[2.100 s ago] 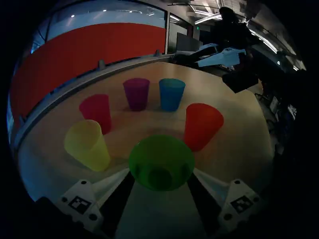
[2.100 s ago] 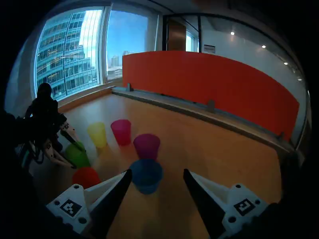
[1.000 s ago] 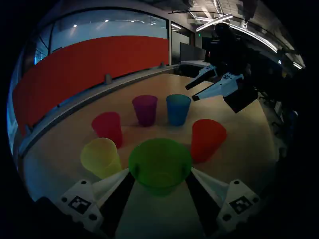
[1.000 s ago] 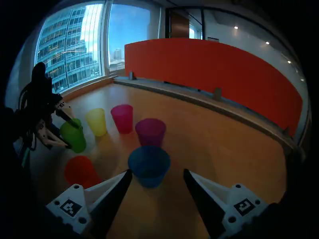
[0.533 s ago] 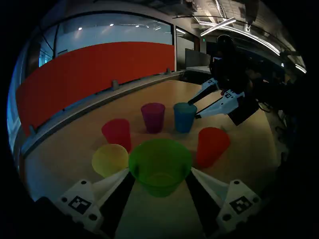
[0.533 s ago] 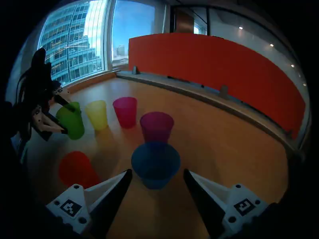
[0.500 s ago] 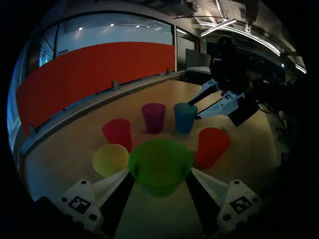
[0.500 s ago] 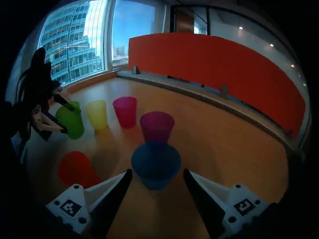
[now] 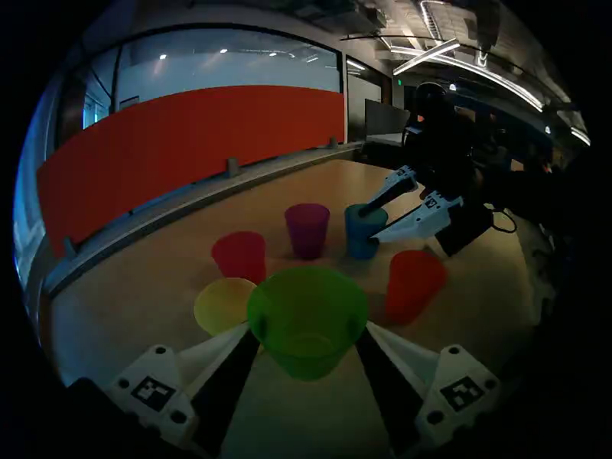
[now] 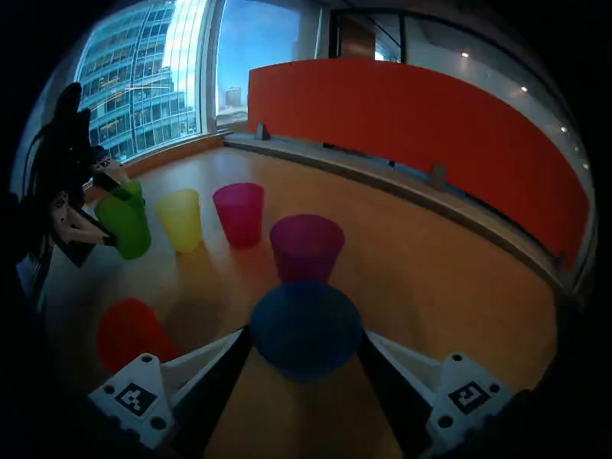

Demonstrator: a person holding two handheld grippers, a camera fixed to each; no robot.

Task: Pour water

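Holding a smooth, translucent green plastic cup (image 9: 307, 306), round and tapered, tight in the left gripper (image 9: 306, 333). Clasping with the right gripper (image 10: 304, 336) both sides of the same-shaped blue cup (image 10: 306, 325), near on the glossy wooden table (image 10: 428, 260), purple cup (image 10: 306, 245) just beyond.

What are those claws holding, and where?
The left gripper clamps the green cup by its side walls. The right gripper straddles the blue cup at its sides; a firm grip cannot be told.

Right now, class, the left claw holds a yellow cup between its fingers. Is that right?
No: the left claw holds the green cup, as the left gripper view shows. The yellow cup stands on the table.
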